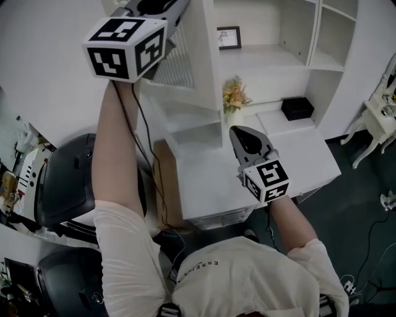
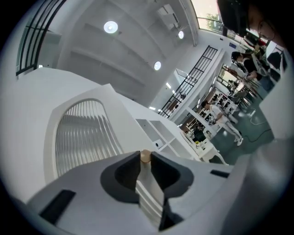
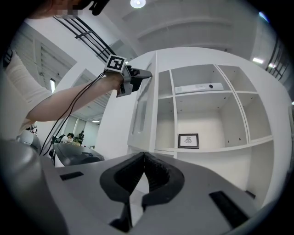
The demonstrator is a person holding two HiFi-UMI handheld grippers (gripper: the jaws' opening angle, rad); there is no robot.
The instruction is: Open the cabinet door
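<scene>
The white cabinet door (image 1: 197, 62), with a ribbed glass panel (image 2: 82, 135), stands swung out from the shelf unit. My left gripper (image 1: 177, 7) is raised to the door's free edge. Its jaws are shut on the small tan door knob (image 2: 145, 156), and the door's edge runs between them. From the right gripper view the left gripper (image 3: 138, 75) shows at the top of the open door (image 3: 142, 110). My right gripper (image 1: 237, 131) hangs lower over the white counter, apart from the door. In its own view the right gripper (image 3: 144, 157) is shut with nothing between the pads.
Open shelves hold a framed picture (image 1: 229, 37). Dried flowers (image 1: 235, 95) and a black box (image 1: 297, 108) sit on the white counter (image 1: 312, 158). Black chairs (image 1: 65, 182) stand at the left, and a white chair (image 1: 377, 117) at the far right.
</scene>
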